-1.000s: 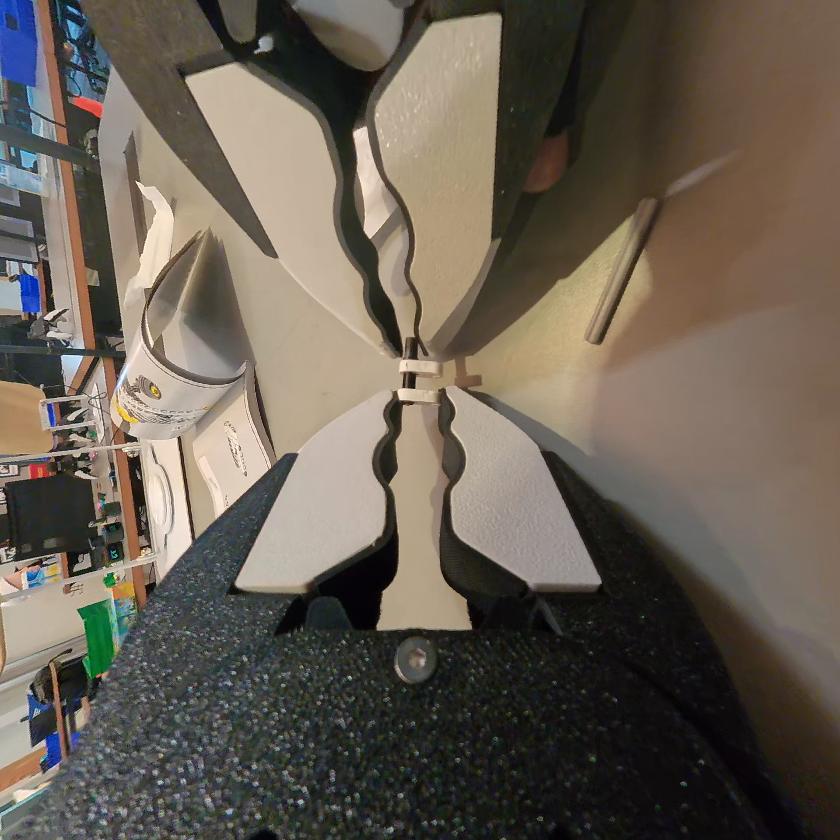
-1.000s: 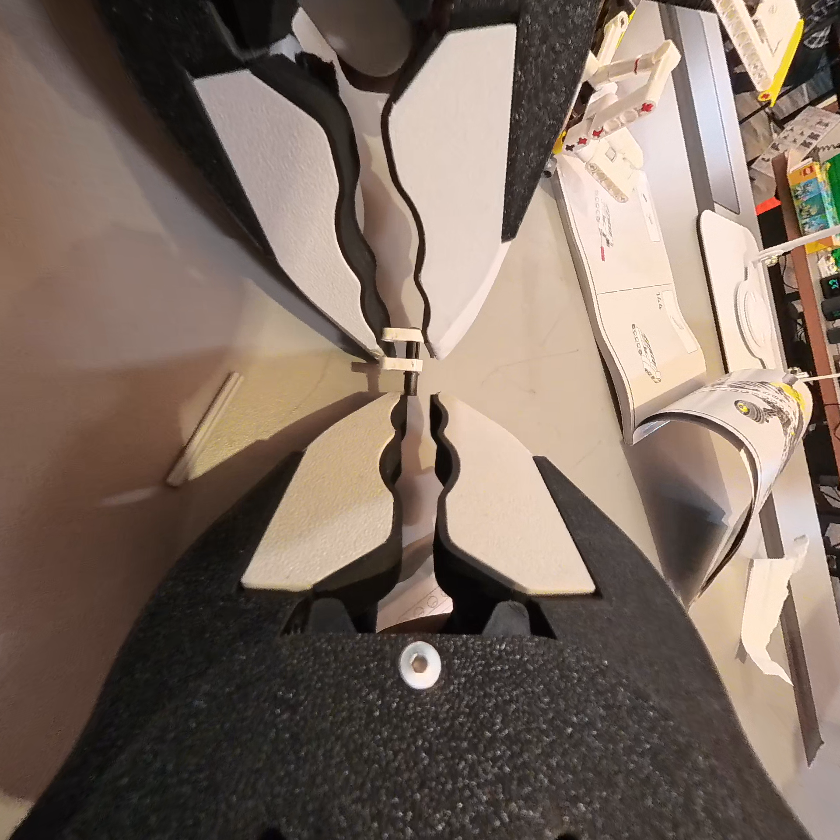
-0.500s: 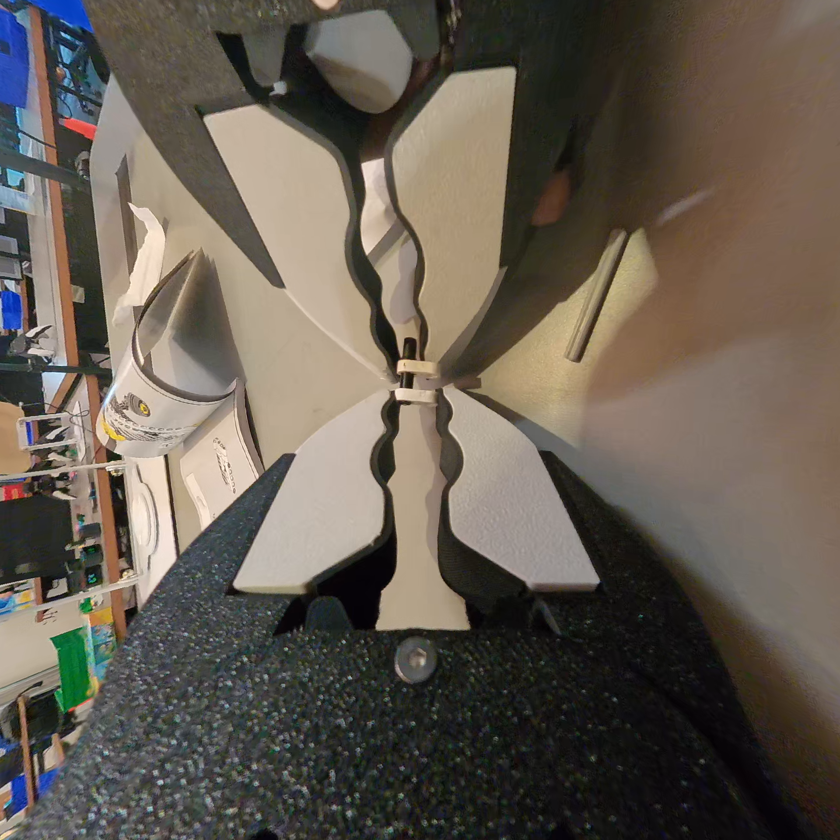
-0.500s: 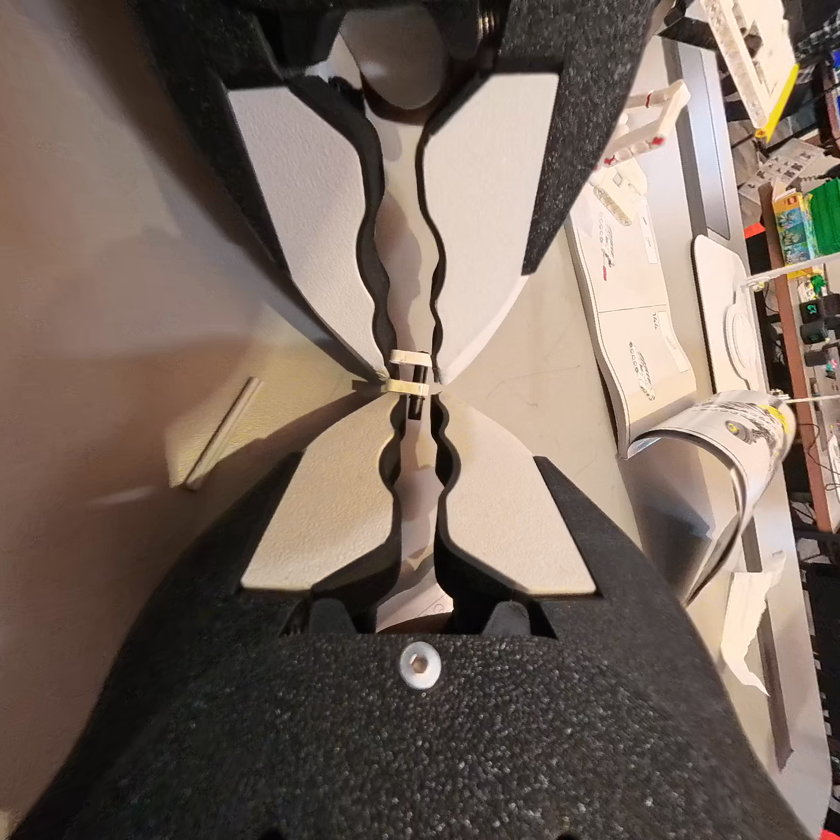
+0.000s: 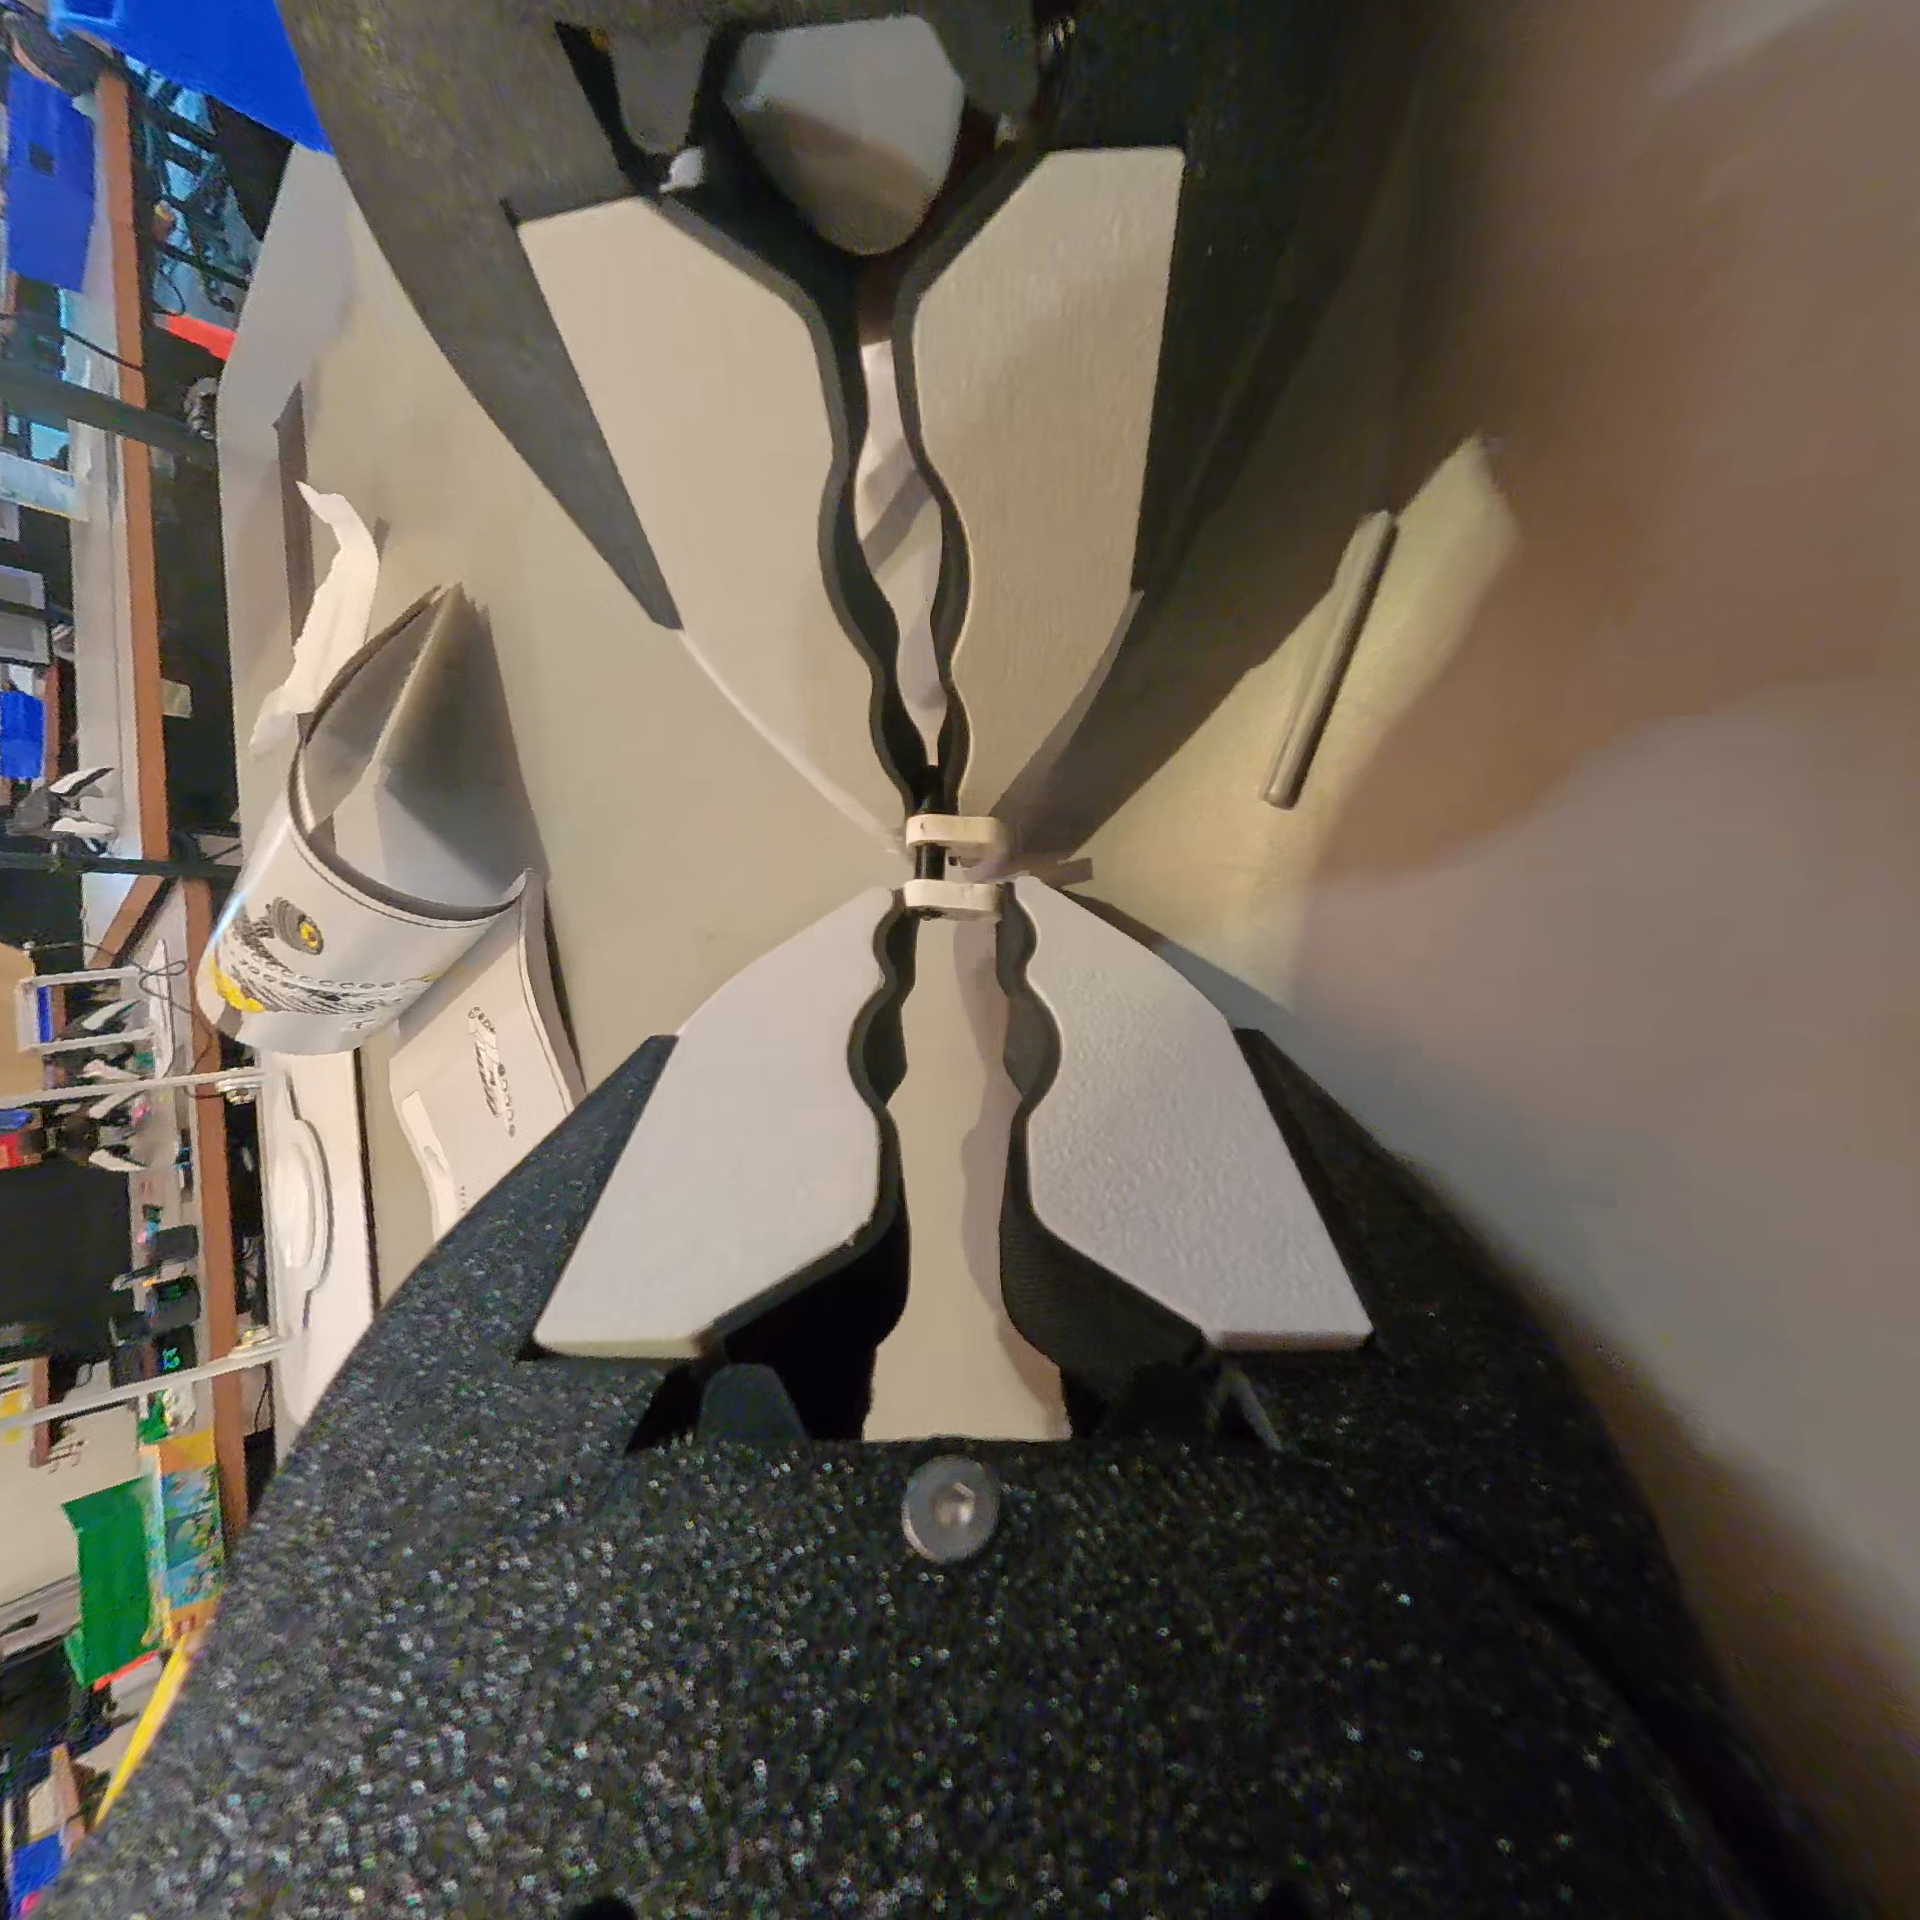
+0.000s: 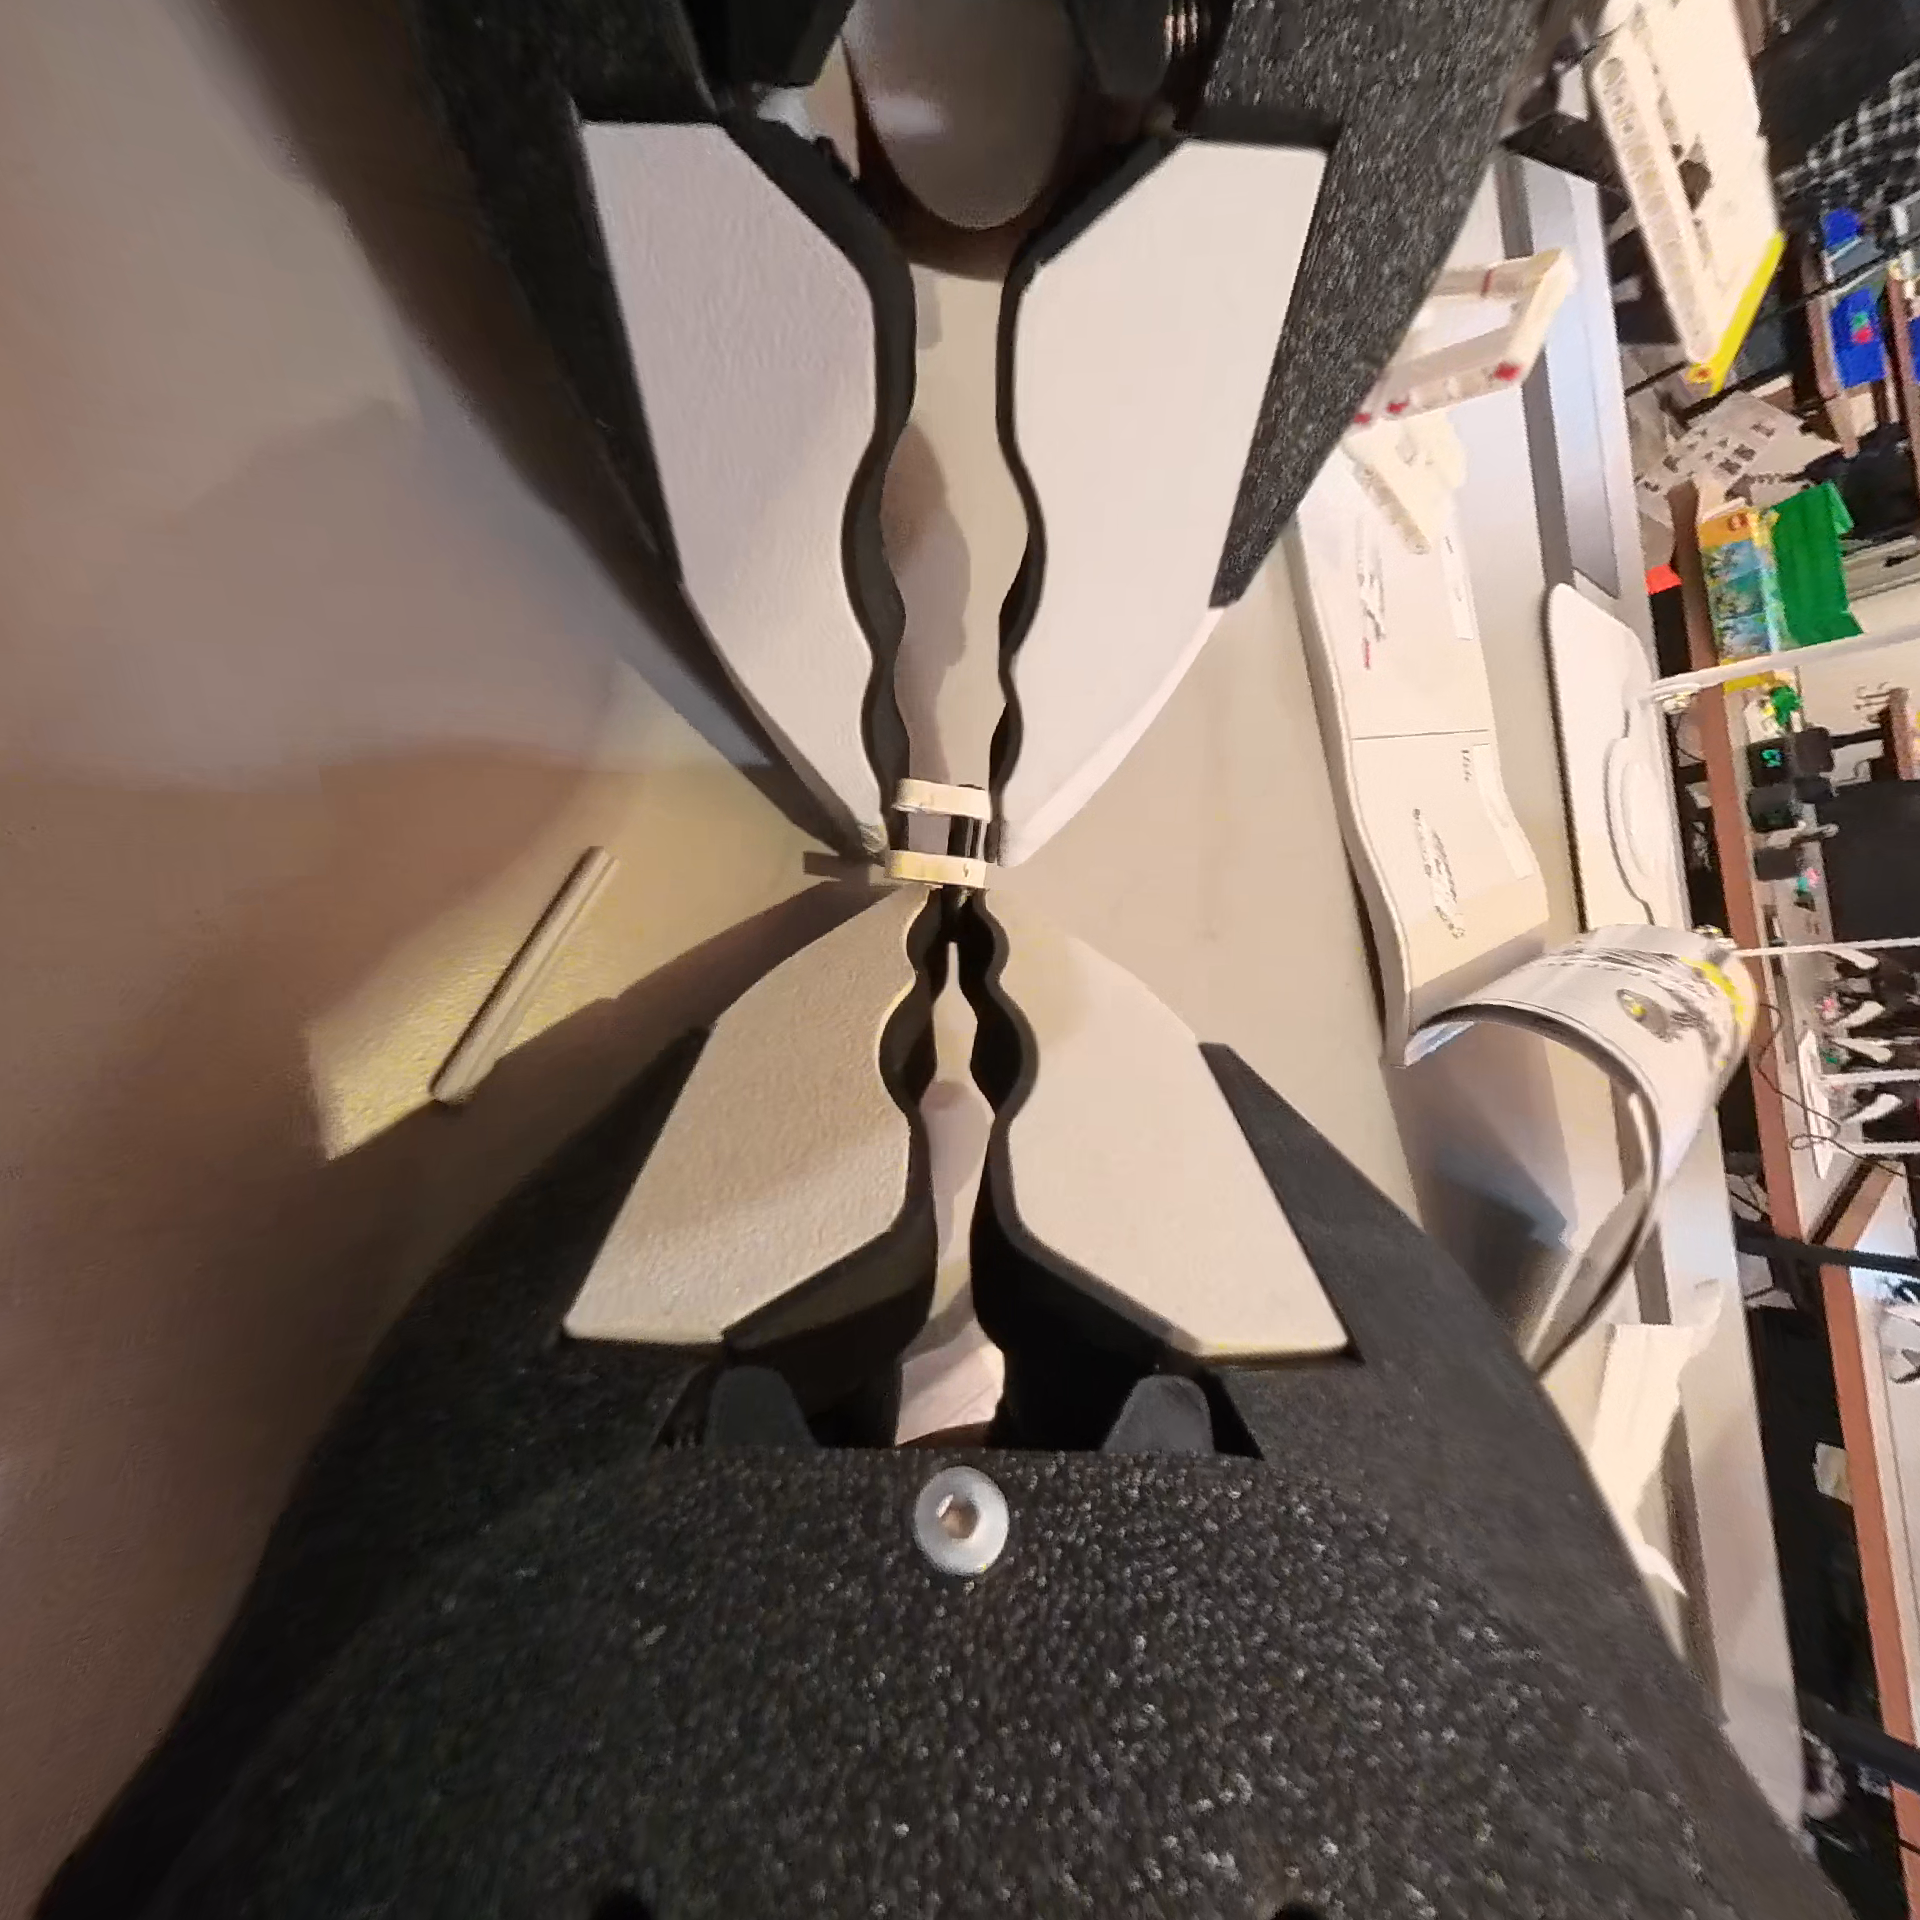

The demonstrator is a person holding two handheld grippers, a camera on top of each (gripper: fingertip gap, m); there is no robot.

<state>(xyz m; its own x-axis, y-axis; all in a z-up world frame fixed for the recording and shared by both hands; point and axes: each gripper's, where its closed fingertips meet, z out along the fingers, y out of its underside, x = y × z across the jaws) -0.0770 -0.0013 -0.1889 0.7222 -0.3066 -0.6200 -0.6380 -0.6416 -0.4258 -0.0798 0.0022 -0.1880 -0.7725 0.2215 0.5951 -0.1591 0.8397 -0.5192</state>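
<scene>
My two grippers meet tip to tip above the pale table (image 5: 665, 582). Between them sit two small white link pieces joined by a short black pin (image 5: 928, 860). My left gripper (image 5: 956, 914) is shut on the nearer white link (image 5: 951, 896), which spans its fingertips. My right gripper (image 6: 951, 914) is nearly closed and is shut on the black pin (image 6: 966, 831). The second white link (image 6: 935, 862) sits on that pin just ahead of its tips. In the right wrist view the left gripper (image 6: 940, 821) comes in from the top, around its link (image 6: 940, 798).
A thin grey rod (image 5: 1330, 665) lies on the table beside the grippers; it also shows in the right wrist view (image 6: 520, 977). An open booklet with a curled page (image 6: 1558, 1039) and a white frame with red pins (image 6: 1475, 332) lie farther off. Cluttered shelves stand beyond the table's edge. My left and right fingertips are right by each other.
Both grippers have drawn nearer to each other and lined up more squarely. My right fingers have closed in tighter on the black pin. The two white links stay joined.
</scene>
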